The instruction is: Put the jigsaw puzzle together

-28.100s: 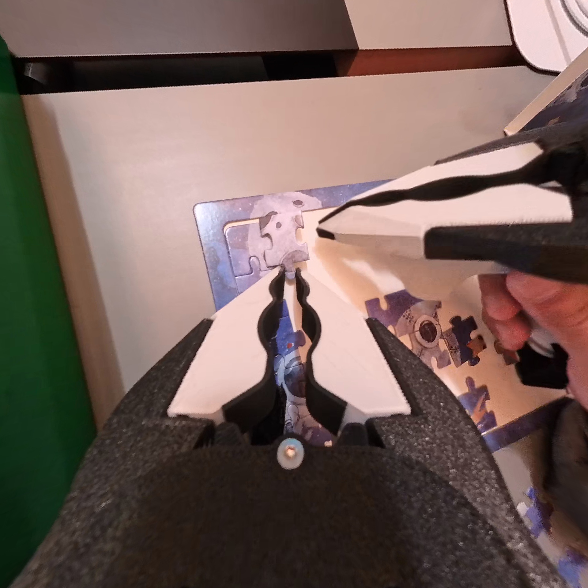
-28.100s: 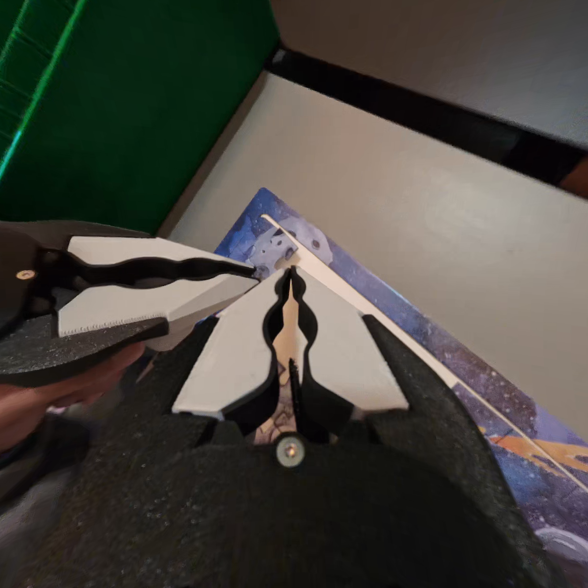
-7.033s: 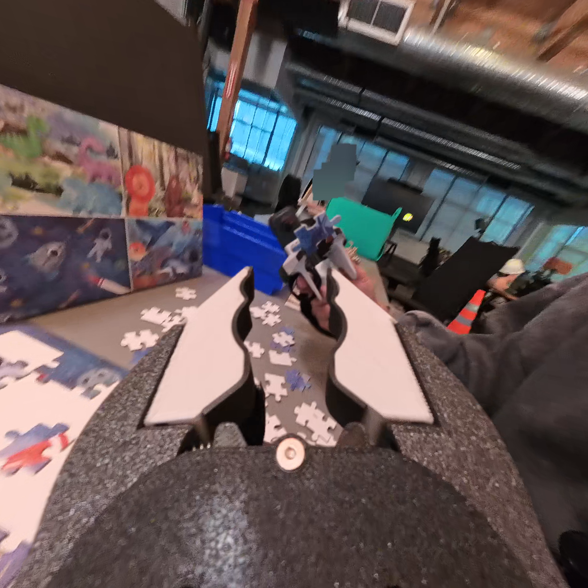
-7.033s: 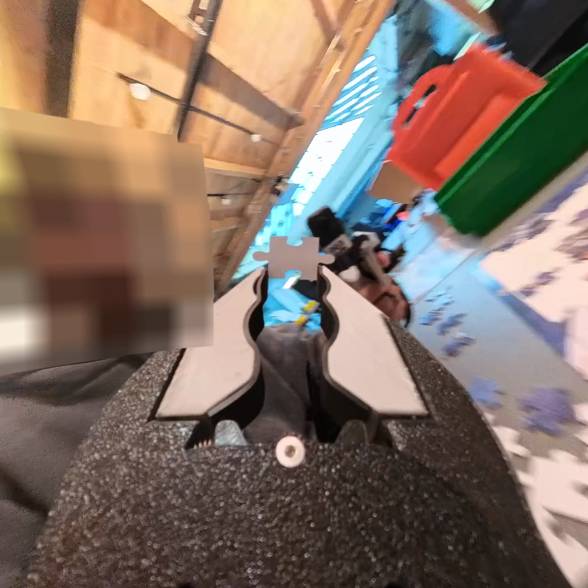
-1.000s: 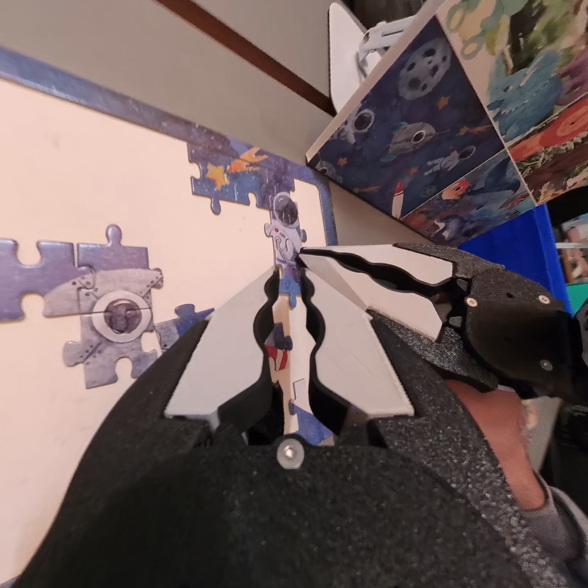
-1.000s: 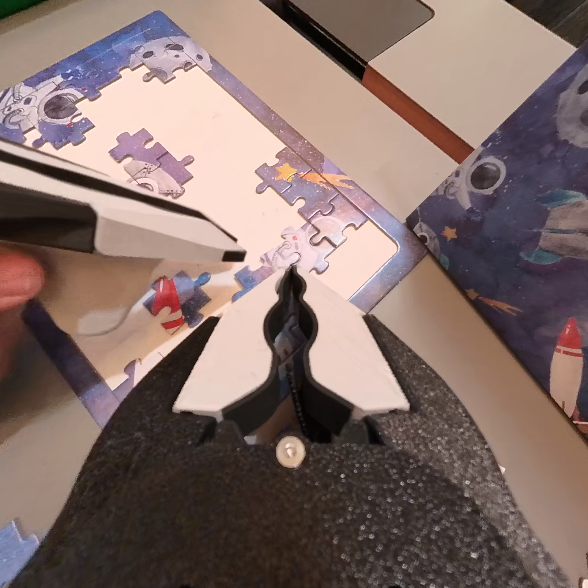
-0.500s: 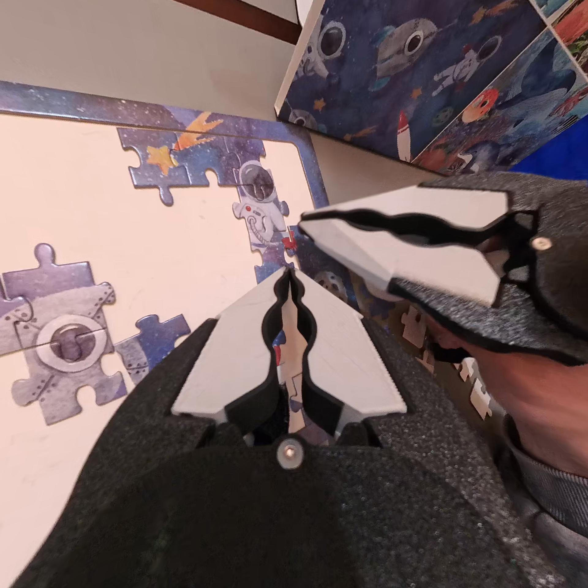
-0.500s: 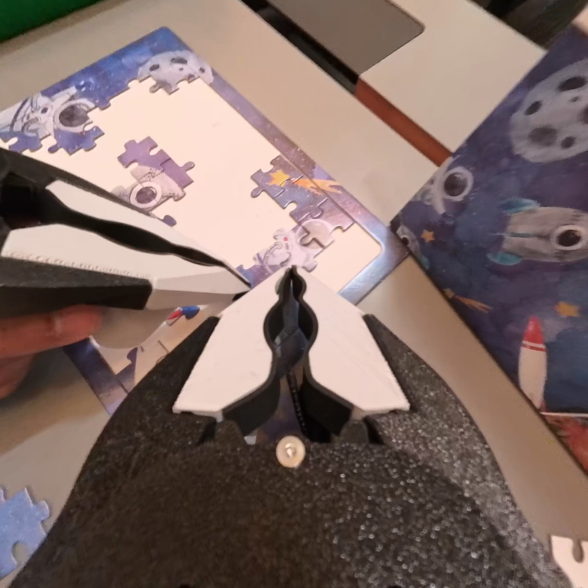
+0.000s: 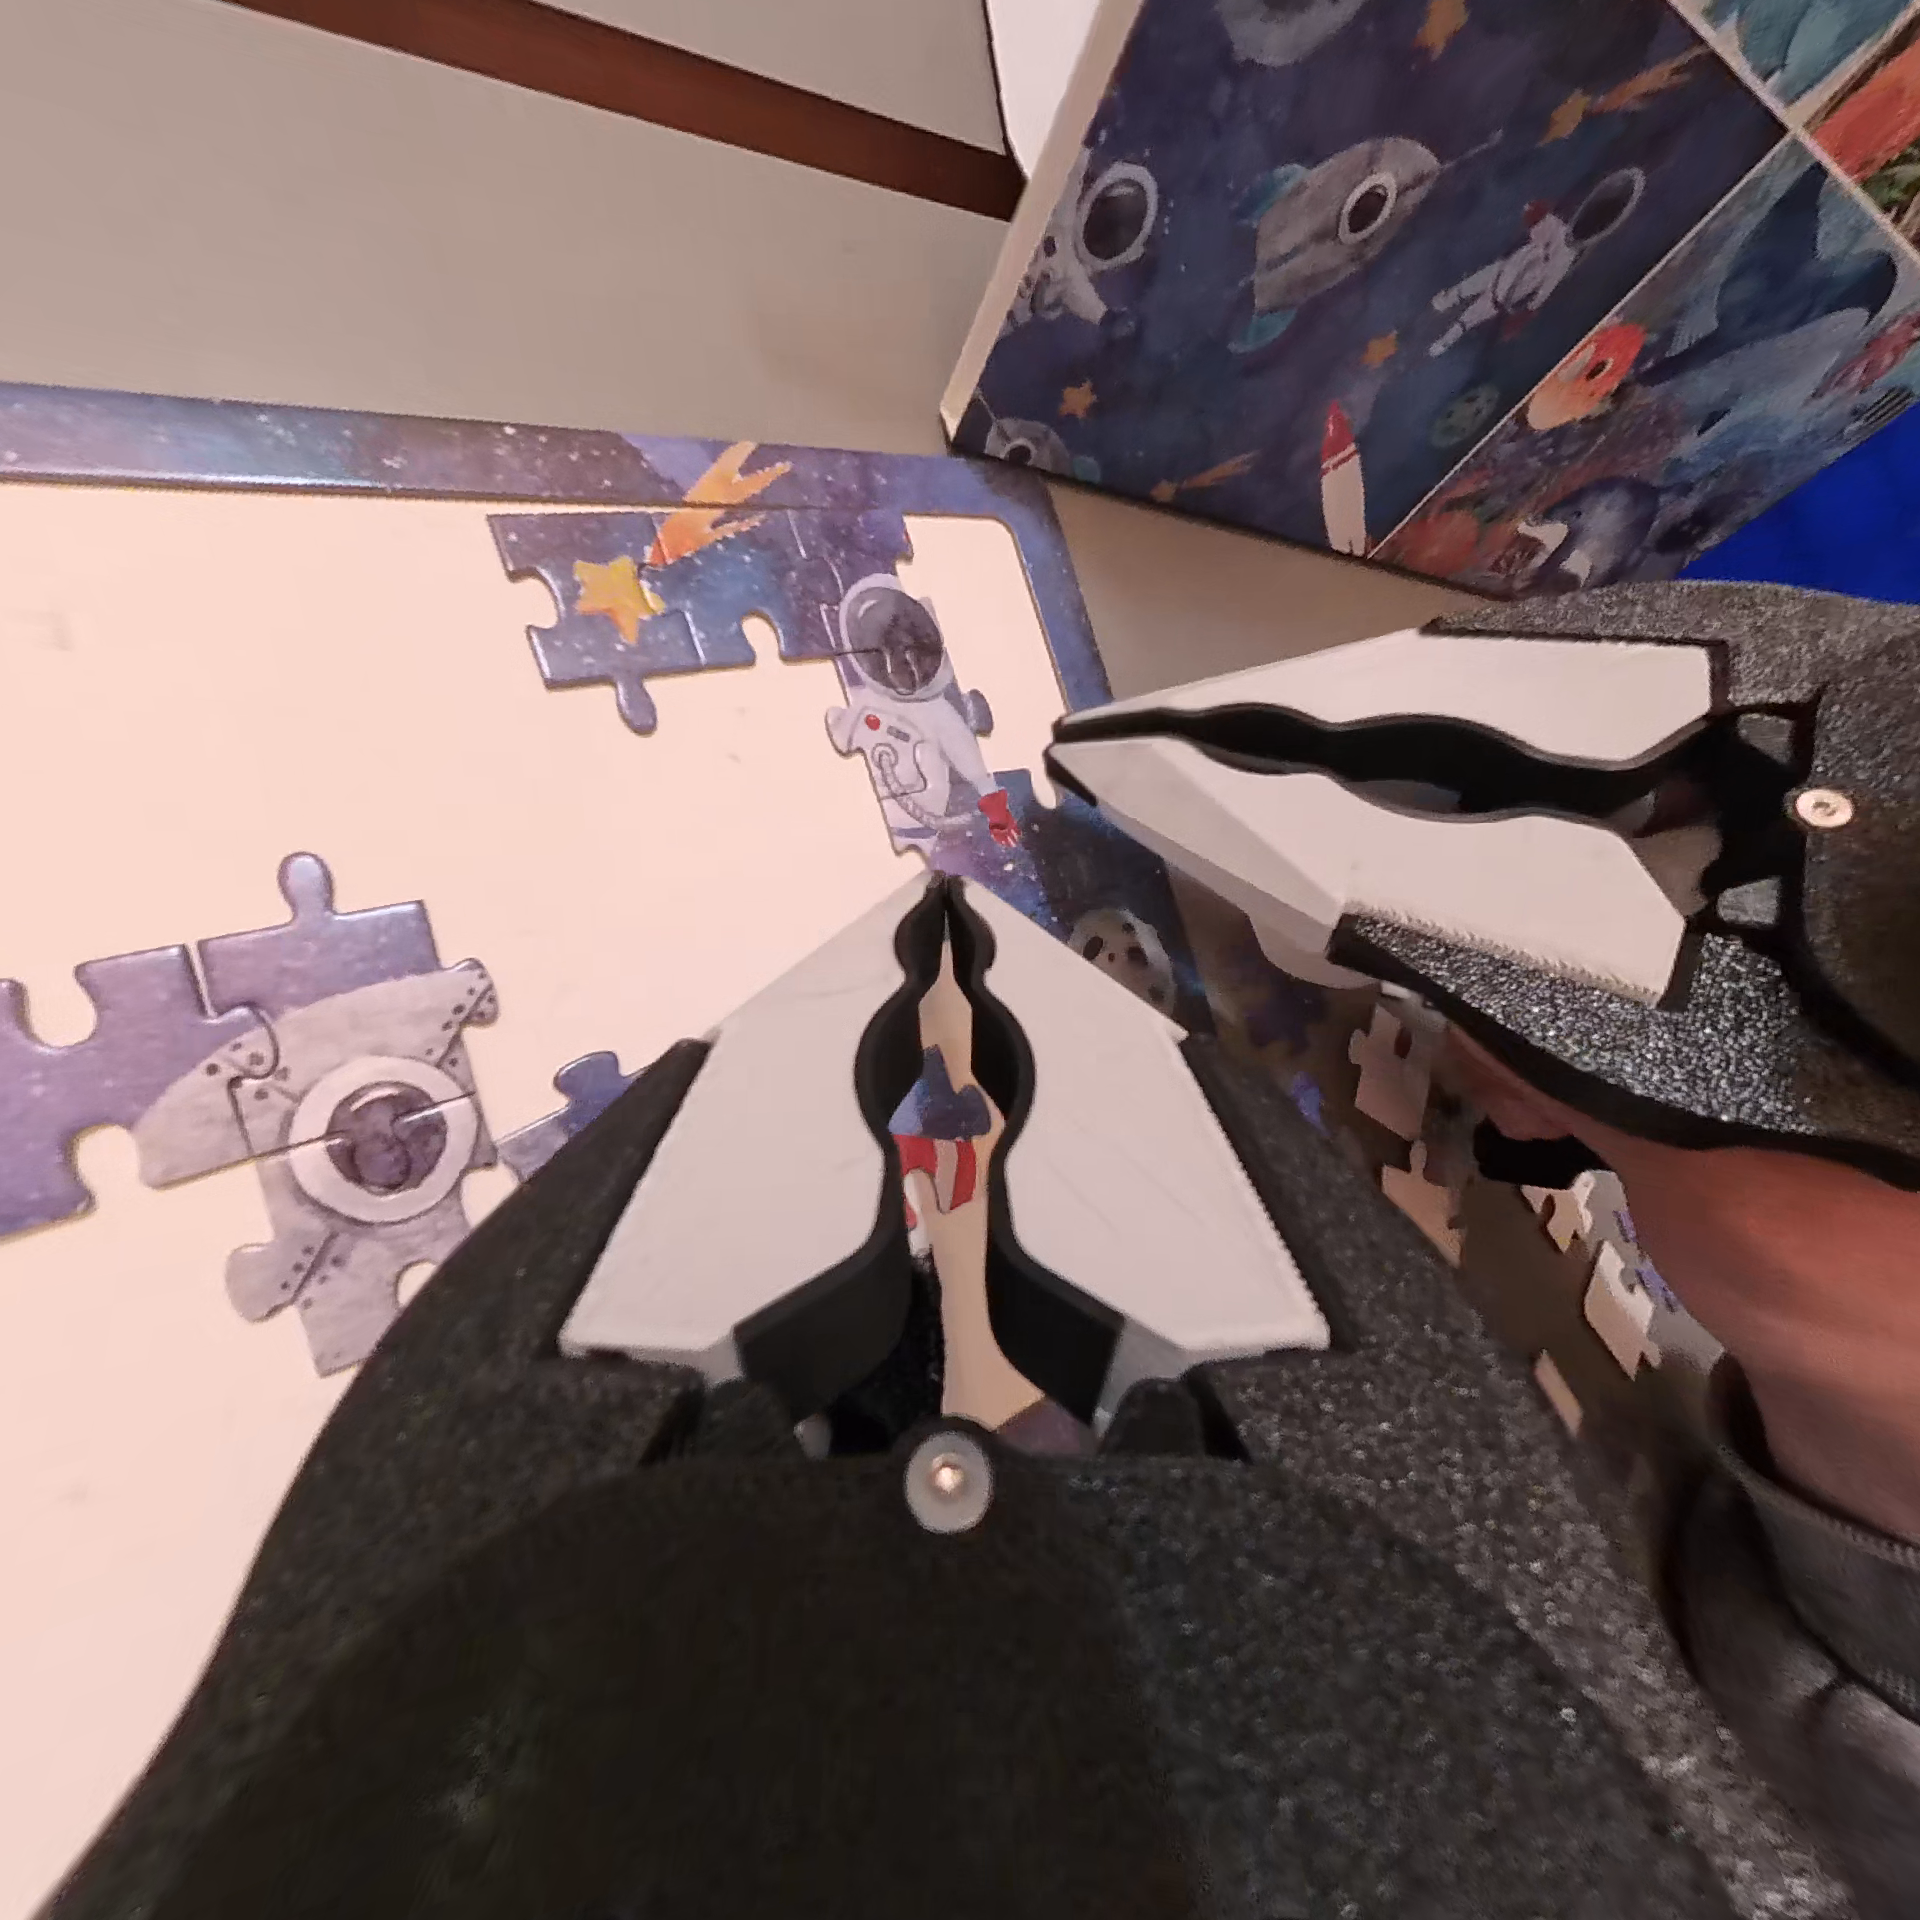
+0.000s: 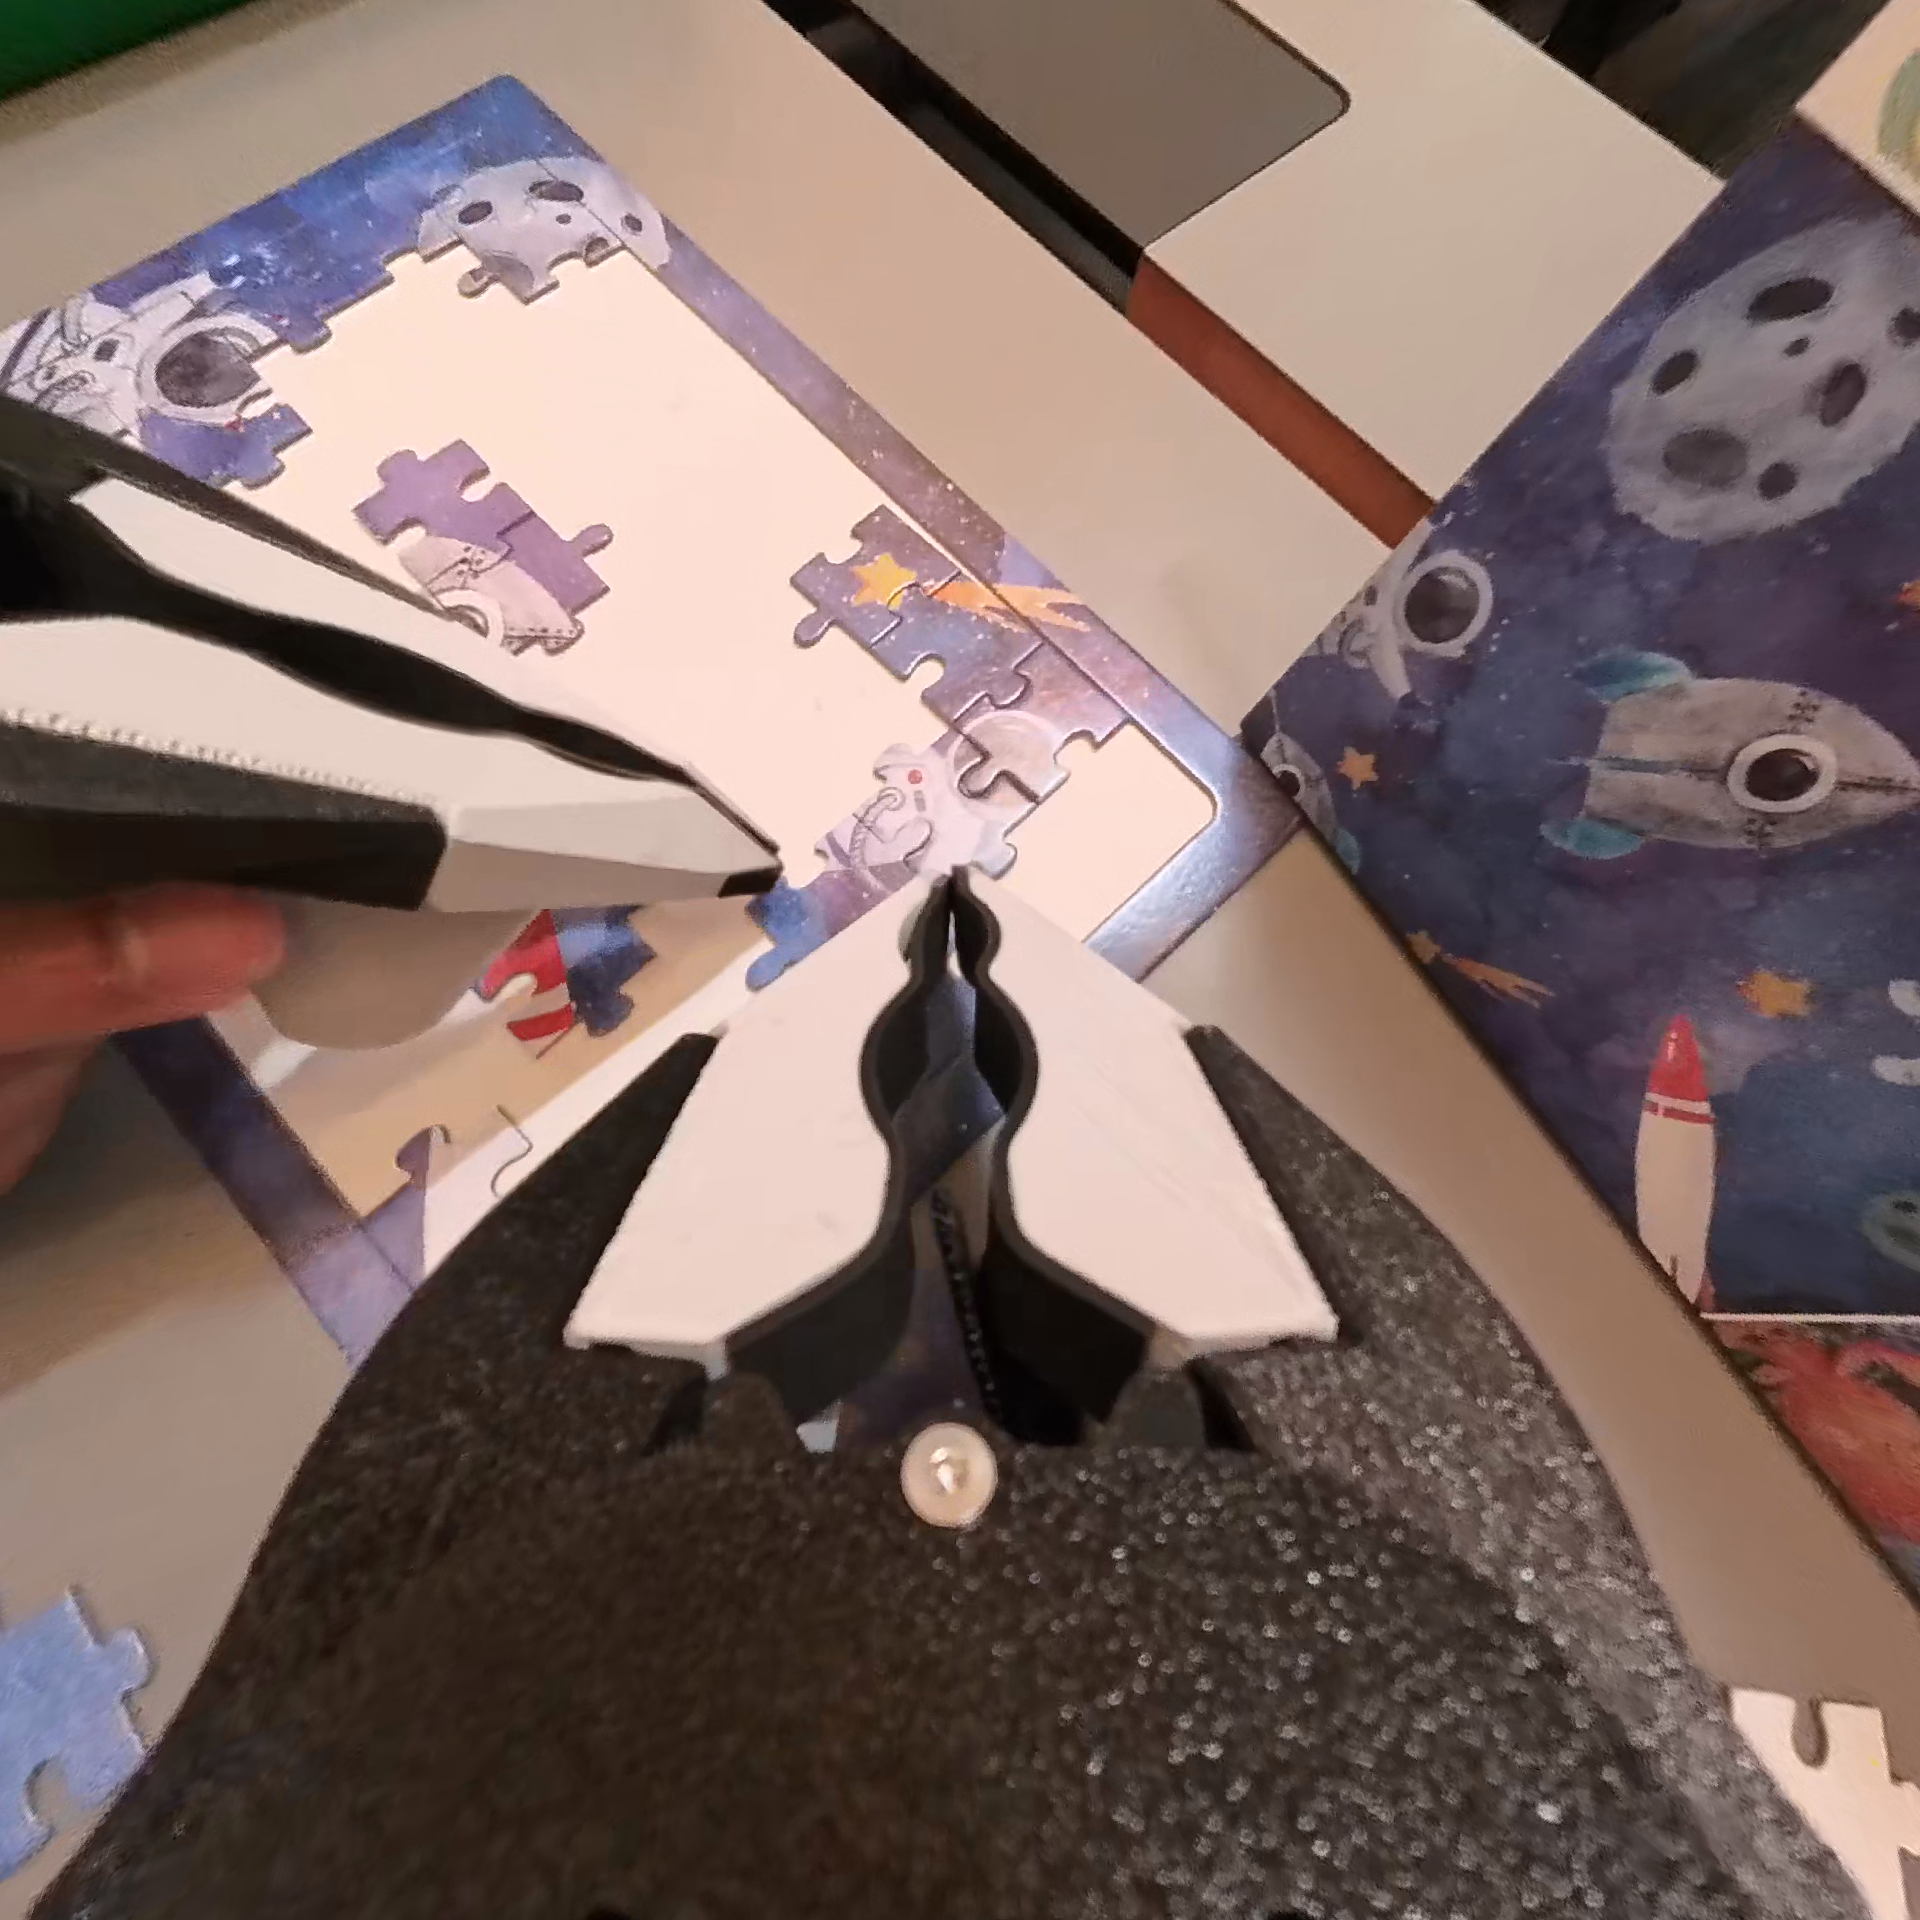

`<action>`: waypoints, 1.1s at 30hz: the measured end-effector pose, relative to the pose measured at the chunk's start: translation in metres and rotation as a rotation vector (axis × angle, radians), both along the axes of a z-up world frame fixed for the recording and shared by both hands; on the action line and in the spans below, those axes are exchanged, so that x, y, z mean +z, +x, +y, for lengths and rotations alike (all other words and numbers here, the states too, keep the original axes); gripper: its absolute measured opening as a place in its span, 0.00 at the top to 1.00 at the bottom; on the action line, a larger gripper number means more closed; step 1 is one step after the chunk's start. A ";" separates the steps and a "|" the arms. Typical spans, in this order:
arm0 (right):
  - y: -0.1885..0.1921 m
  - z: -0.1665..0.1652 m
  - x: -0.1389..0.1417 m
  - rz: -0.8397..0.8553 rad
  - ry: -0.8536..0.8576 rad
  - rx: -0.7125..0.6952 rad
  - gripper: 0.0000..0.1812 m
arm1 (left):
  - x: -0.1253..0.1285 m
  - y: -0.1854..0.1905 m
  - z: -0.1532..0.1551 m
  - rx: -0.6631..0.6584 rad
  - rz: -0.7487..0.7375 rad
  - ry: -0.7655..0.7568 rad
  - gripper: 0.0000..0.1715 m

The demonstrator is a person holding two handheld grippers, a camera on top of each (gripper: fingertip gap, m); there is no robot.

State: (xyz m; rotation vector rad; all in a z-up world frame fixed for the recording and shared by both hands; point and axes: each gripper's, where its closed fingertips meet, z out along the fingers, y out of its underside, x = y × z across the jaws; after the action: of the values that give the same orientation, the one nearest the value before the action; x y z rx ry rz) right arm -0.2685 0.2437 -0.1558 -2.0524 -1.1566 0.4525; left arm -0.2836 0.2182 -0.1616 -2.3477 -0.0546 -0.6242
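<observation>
a: left wrist view: left gripper [image 9: 943, 883] fingers pinched together, empty, over the puzzle tray [image 9: 312, 457]; astronaut piece [image 9: 914, 727] sits near its corner.

b: right gripper [image 10: 954, 885] closed too. pieces look thin, light, stiff; grip an edge. rocket piece [image 10: 551, 982] is half hidden.

Both grippers have lifted off the astronaut piece [image 9: 914, 727] — slightly.
</observation>
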 end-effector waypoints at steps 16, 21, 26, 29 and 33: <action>-0.002 0.002 0.001 0.008 0.003 -0.031 1.00 | 0.005 -0.009 0.004 -0.051 0.018 0.024 1.00; 0.004 0.004 -0.012 -0.063 -0.001 -0.053 1.00 | 0.005 0.005 0.016 -0.150 0.135 0.068 1.00; 0.017 0.001 -0.004 -0.084 -0.020 -0.057 1.00 | 0.005 -0.003 0.014 -0.140 0.178 0.053 1.00; 0.023 -0.007 -0.011 -0.118 -0.084 -0.039 1.00 | -0.005 -0.005 0.010 -0.164 0.185 0.017 1.00; 0.018 -0.009 -0.017 -0.132 -0.077 -0.023 1.00 | -0.011 -0.002 0.011 -0.171 0.175 0.009 1.00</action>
State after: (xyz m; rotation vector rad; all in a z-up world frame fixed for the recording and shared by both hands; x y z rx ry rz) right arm -0.2507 0.2344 -0.1728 -2.1873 -1.2079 0.3597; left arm -0.2854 0.2290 -0.1723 -2.4049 0.2295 -0.4963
